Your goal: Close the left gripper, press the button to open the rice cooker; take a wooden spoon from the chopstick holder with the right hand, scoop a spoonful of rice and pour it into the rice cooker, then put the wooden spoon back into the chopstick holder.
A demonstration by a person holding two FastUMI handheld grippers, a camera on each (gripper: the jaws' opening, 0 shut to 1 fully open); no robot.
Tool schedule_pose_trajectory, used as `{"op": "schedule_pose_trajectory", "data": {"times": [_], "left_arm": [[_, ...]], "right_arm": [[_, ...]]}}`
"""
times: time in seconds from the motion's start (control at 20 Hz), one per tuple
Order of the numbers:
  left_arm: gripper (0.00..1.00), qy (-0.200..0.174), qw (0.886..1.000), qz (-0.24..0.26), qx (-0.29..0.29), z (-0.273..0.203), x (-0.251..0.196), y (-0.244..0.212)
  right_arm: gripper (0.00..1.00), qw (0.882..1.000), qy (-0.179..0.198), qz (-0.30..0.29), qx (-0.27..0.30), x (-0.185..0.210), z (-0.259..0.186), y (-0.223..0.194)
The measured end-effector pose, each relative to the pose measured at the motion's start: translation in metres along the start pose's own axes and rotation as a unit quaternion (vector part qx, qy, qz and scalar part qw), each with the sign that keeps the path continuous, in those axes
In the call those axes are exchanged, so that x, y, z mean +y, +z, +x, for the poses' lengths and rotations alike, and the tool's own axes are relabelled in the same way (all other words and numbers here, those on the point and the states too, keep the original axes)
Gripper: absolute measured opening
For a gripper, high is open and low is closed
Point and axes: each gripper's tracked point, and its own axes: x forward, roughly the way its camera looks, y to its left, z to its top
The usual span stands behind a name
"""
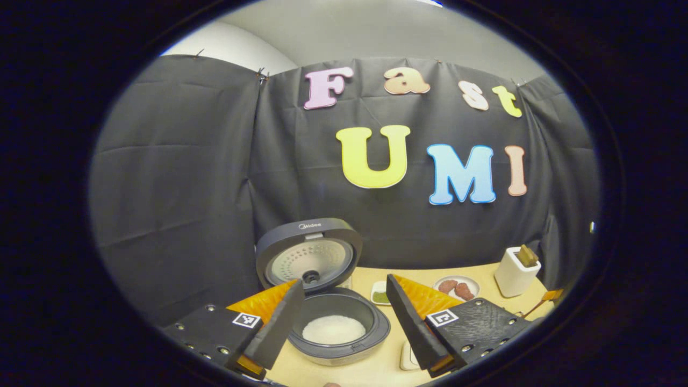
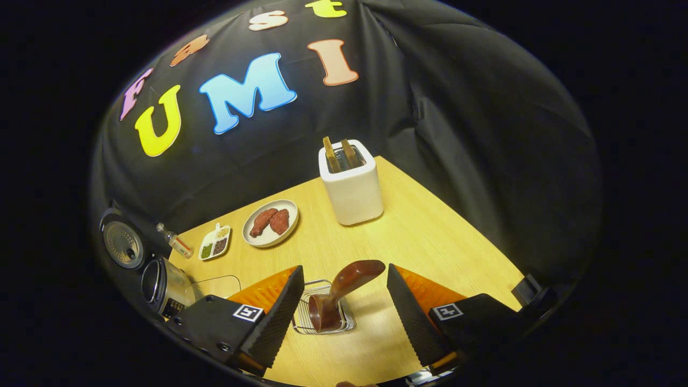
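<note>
The left black two-finger tool (image 1: 339, 317) with orange-backed fingers hovers with its ridged fingers spread wide apart, gripping nothing. The right black two-finger tool (image 2: 344, 312), built alike, likewise hangs tilted downward, fingers parted wide and empty.

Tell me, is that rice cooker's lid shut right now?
No. In the left gripper view the rice cooker stands with its lid tipped up and back, and white rice shows in the pot.

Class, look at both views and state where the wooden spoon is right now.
In the right gripper view the wooden spoon stands tilted in the wire chopstick holder on the table, ahead between the open right gripper fingers.
</note>
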Motion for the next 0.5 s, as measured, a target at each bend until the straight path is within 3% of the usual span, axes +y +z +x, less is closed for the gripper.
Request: {"op": "schedule_pose_trajectory", "data": {"times": [0.25, 0.35, 0.4, 0.45, 0.5], "left_arm": [[0.96, 0.023, 0.999, 0.024, 0.025, -0.027, -0.019, -0.013], [0.96, 0.031, 0.998, 0.040, 0.034, -0.038, -0.026, -0.015], [0.96, 0.033, 0.998, 0.047, 0.038, -0.043, -0.030, -0.018], [0.96, 0.034, 0.997, 0.053, 0.042, -0.047, -0.035, -0.021], [0.96, 0.033, 0.997, 0.057, 0.046, -0.050, -0.041, -0.023]], "right_arm": [[0.98, 0.998, 0.038, 0.046, 0.038, -0.005, 0.034, -0.020], [0.93, 0.996, 0.050, 0.064, 0.047, -0.005, 0.050, -0.024], [0.98, 0.995, 0.057, 0.070, 0.049, -0.002, 0.057, -0.026], [0.93, 0.994, 0.063, 0.074, 0.050, 0.002, 0.063, -0.028], [0.98, 0.994, 0.068, 0.075, 0.051, 0.003, 0.069, -0.028]]}}
